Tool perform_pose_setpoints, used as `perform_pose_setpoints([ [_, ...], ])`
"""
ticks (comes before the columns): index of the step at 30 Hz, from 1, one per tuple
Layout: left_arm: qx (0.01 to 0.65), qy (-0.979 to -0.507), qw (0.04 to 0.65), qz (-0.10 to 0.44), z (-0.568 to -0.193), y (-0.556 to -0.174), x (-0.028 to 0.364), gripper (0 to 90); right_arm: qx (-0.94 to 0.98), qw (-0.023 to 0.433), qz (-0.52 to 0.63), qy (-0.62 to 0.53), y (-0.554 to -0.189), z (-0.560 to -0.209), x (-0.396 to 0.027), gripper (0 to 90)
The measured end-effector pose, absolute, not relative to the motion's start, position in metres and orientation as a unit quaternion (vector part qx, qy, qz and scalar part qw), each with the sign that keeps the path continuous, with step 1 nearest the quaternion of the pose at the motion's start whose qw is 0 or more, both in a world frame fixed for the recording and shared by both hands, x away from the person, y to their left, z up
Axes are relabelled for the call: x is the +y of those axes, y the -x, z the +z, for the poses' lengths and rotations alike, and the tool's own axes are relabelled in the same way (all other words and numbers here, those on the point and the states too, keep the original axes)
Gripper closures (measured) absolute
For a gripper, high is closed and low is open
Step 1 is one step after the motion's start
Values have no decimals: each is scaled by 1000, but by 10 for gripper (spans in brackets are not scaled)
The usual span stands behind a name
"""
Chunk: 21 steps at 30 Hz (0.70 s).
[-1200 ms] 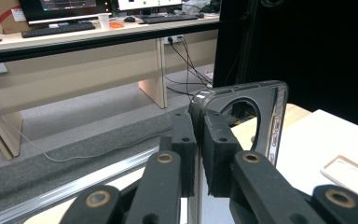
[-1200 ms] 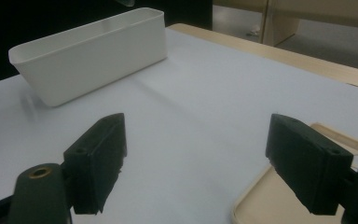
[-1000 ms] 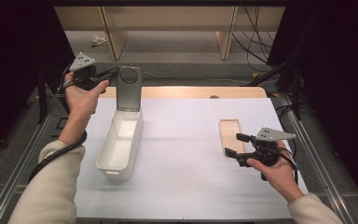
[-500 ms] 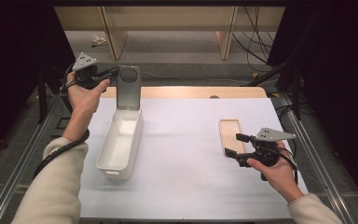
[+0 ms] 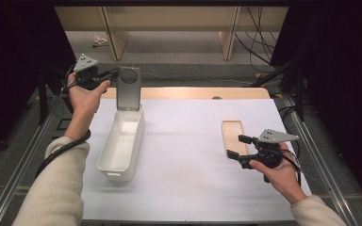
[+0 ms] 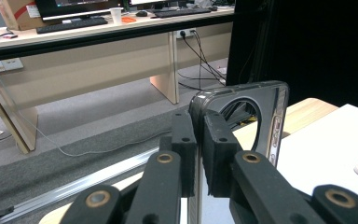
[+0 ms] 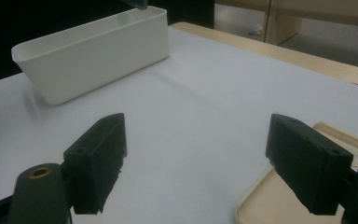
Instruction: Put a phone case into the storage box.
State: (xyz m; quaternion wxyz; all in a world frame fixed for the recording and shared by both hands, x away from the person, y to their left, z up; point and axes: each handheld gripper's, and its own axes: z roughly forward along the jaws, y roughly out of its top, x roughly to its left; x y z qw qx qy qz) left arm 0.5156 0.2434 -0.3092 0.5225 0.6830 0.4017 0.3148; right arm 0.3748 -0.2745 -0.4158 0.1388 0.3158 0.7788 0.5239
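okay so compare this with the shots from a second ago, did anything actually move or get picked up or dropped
Nothing visibly changed. The left gripper stays clamped on the dark phone case, held upright above the far end of the white bin. The right gripper stays open beside the beige case.

I see the bench (image 5: 188,188) covered by a white sheet, with bare wood showing along its far edge. On it, at the left, lies a long white bin (image 5: 121,143), running near to far. At the right lies a shallow wooden tray (image 5: 232,134).
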Motion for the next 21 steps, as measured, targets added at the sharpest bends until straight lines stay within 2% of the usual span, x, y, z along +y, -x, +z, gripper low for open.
perform_pose_setpoints([
  [21, 405, -679, 526, 314, -332, -524, 246, 836, 779, 137, 523, -318, -375, -417, -275, 212],
])
